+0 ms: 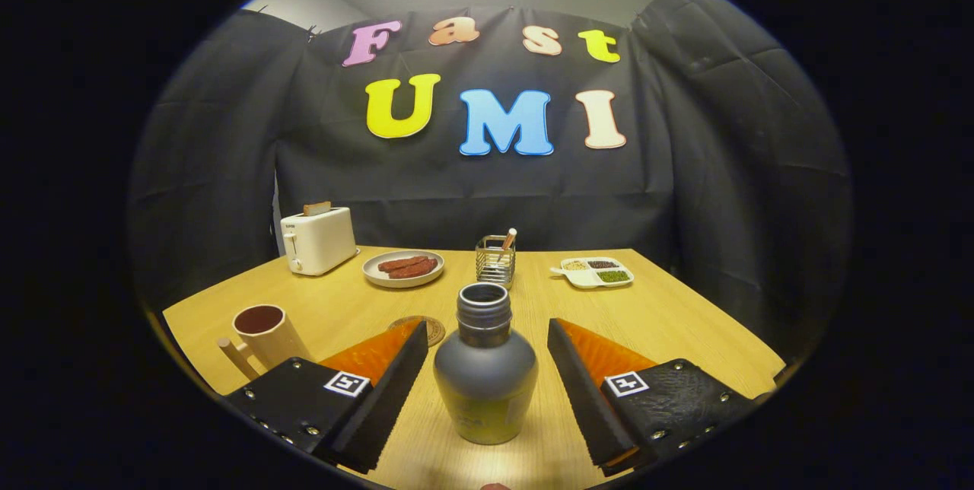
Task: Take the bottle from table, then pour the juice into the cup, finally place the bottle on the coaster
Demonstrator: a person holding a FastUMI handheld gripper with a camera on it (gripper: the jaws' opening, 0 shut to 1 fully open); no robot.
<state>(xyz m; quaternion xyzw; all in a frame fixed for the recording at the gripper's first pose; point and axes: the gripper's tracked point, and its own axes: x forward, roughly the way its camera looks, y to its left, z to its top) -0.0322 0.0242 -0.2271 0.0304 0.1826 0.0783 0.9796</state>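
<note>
A grey bottle (485, 368) with an open threaded neck stands upright on the wooden table (670, 315), right between my two fingers. My gripper (487, 334) is open, with a gap on each side of the bottle, so neither finger touches it. A beige cup (262, 334) with a handle and a dark inside stands to the left, beyond my left finger. A round brown coaster (422, 326) lies flat on the table just behind the left fingertip, partly hidden by it, between the cup and the bottle.
At the back of the table stand a white toaster (318, 240), a plate of sausages (403, 268), a wire holder (496, 260) and a divided dish of grains (595, 272). Black cloth walls close off the table behind and at both sides.
</note>
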